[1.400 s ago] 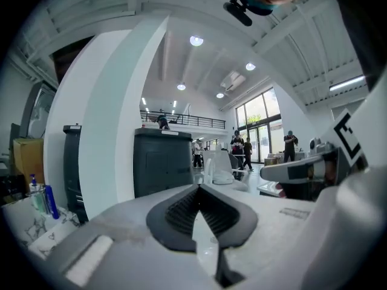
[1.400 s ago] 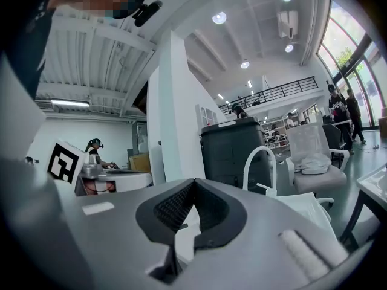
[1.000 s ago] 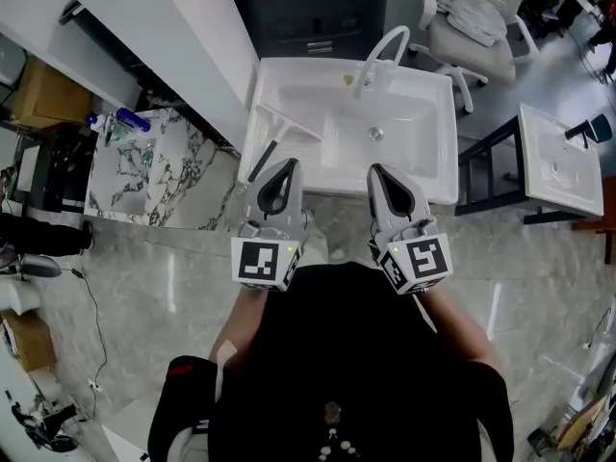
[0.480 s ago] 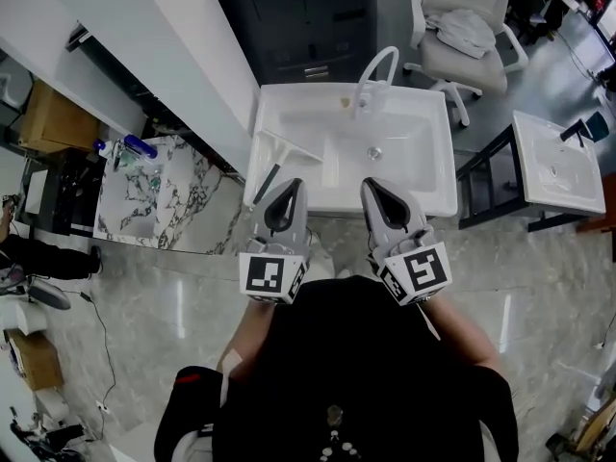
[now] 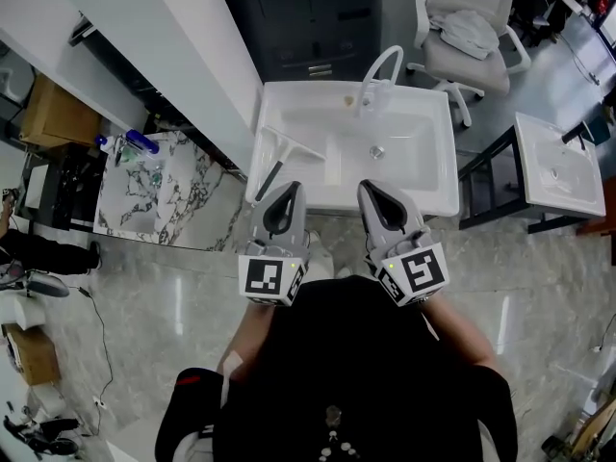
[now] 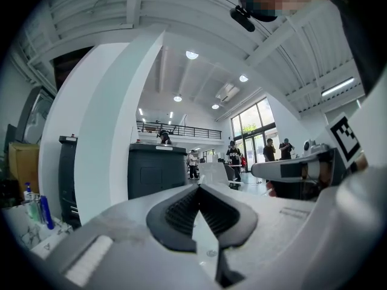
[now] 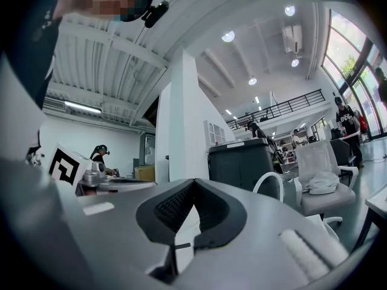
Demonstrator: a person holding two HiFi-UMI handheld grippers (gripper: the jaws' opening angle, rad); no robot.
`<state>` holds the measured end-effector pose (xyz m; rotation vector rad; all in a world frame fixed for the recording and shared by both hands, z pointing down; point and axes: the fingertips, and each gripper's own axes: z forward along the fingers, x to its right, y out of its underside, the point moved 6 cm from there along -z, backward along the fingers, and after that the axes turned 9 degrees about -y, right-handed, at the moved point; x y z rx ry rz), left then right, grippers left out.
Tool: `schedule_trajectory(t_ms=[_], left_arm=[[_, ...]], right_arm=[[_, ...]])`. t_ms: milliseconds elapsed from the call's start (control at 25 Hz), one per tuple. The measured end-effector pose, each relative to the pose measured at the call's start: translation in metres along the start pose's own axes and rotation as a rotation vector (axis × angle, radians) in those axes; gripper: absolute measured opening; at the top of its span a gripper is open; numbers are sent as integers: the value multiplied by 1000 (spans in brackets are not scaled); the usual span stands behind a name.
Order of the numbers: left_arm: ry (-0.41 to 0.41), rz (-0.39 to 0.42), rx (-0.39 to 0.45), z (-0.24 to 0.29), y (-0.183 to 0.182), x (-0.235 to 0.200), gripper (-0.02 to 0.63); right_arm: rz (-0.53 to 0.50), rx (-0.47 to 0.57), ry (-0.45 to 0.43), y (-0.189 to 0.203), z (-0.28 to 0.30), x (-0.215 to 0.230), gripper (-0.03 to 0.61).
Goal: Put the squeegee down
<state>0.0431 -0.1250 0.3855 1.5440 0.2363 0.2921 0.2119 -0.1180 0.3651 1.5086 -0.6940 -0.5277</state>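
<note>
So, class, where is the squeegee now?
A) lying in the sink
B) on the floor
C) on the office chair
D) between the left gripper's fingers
A: the squeegee lies in the sink by its left wall; the left gripper and right gripper are shut on nothing.

A white sink (image 5: 441, 166) has a curved tap (image 5: 378, 65) at the back and a round drain (image 5: 376, 151). A white chair (image 5: 474, 64) with a cloth (image 5: 465, 19) on it stands behind it. A 2nd sink (image 5: 558, 166) sits at the right. A blue bottle (image 5: 141, 143) is on a marble top (image 5: 159, 200) at the left.
</note>
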Motion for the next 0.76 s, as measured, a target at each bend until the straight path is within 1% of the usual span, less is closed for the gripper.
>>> schedule_trajectory(t_ms=[160,480,760], left_arm=[[-20,-16,-11,-3,4,-2,2],[-34,-36,-16,-10,6,-7,2],[-26,-26,-16,-12,10,-13,2]], right_arm=[[2,-6,-1,2,0,-1,0],[2,-14,-5,5,2,-7,0],[3,-26,-12,10,7,-11,0]])
